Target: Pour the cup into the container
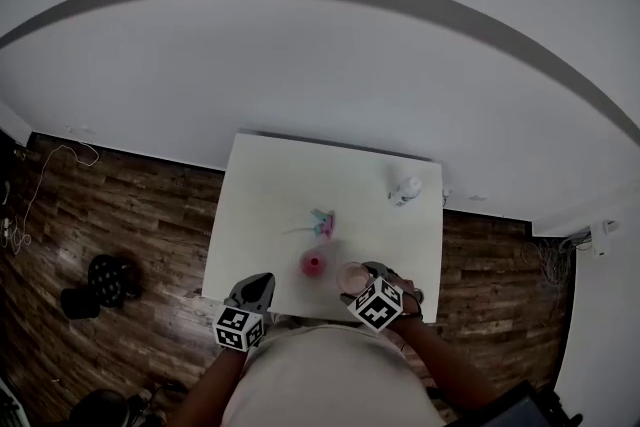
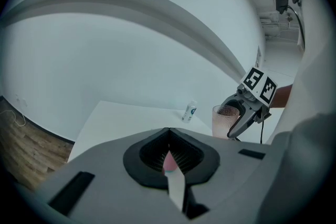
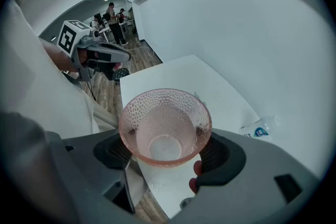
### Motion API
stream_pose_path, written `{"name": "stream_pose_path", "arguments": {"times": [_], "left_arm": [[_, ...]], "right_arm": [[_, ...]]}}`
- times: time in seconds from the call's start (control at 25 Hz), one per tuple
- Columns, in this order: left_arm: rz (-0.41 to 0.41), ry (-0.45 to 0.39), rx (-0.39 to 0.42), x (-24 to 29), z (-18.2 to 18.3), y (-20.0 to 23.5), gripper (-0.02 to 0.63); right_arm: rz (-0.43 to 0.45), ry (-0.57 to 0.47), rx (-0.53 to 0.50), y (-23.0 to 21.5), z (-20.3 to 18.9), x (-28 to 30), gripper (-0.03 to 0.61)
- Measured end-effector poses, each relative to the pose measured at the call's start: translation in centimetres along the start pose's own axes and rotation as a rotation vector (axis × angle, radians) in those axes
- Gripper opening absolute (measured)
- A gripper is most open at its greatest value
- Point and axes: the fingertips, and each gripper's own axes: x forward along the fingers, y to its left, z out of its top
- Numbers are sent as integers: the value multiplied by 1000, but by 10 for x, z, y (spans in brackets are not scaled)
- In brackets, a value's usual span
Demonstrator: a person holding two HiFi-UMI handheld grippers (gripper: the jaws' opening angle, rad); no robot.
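Right gripper view is showing the pink dimpled cup (image 3: 165, 128) sitting between the jaws of the right gripper (image 3: 168, 156), which is clenching it on both sides just under the rim. The camera is looking straight down into the cup's mouth; whether anything is inside cannot be told. In the head view the cup is hanging over the near edge of the white table (image 1: 270, 195), at about 5 o'clock on the tabletop. The red container (image 1: 313, 263) is standing just beside it at its 9 o'clock, not touching. A small pink and teal thing (image 1: 322, 224) is lying near the container at its 12 o'clock. A bottle (image 1: 405, 189) is lying well apart, at the cup's 1 o'clock, close to the far right corner. The left gripper (image 2: 169, 139) is hovering at the container's 8 o'clock by the near edge, with its jaws pressing together on nothing. People (image 3: 112, 22) are standing in the room far behind it.
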Motion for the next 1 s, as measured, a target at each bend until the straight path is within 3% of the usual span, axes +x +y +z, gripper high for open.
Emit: {"name": "stream_pose_path", "arguments": {"times": [0.52,1.0], "left_arm": [[-4,-6,-20,-3,-7,5,11],[23,58,9,0,-19,12,11]], "right_arm": [[68,134,-70,8,5,28,371],[99,231,-95,13,9,45,371]]}}
